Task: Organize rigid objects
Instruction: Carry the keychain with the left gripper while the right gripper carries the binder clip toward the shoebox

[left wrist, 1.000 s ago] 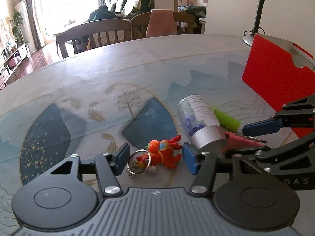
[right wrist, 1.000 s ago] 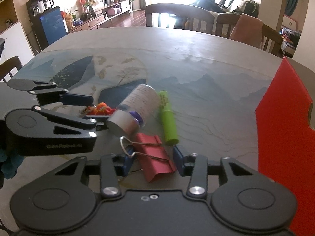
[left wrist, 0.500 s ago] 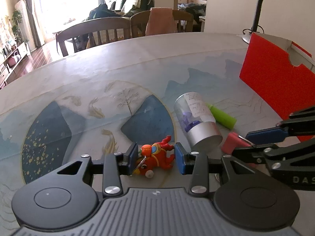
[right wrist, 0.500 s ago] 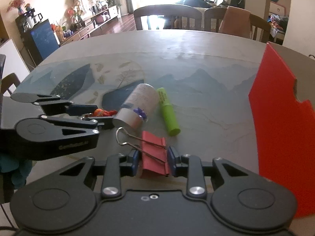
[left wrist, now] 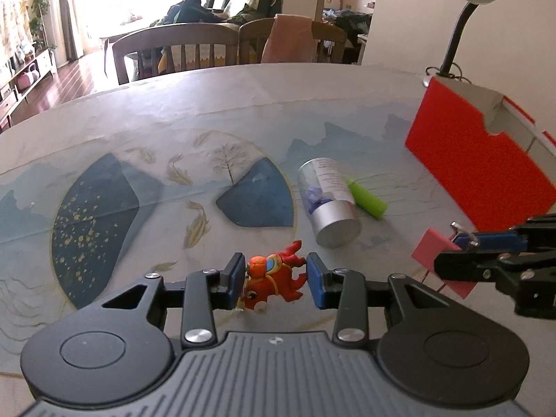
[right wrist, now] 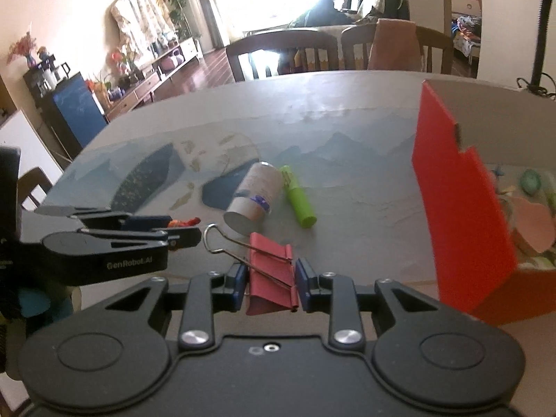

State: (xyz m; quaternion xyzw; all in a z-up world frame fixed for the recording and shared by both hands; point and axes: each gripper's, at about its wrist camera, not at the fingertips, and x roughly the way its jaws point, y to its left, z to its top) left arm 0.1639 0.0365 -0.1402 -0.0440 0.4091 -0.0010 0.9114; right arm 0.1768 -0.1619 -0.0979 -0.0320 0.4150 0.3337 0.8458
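Left claw (left wrist: 274, 276) clamped on orange toy figure (left wrist: 274, 274), both pads touching it, toy lifted off desk (left wrist: 139, 128) near front edge. Right claw (right wrist: 271, 279) pinched tight on red binder clip (right wrist: 271, 271), wire handle sticking out toward left. Silver tube (left wrist: 328, 205) lying mid-desk, green marker (left wrist: 366, 199) just beside it. Red box (right wrist: 458, 215) at right edge.

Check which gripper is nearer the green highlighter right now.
Right. The right gripper, shut on the red binder clip, sits just short of the green highlighter. The left gripper, clamping the orange toy keychain, is beyond the silver canister.
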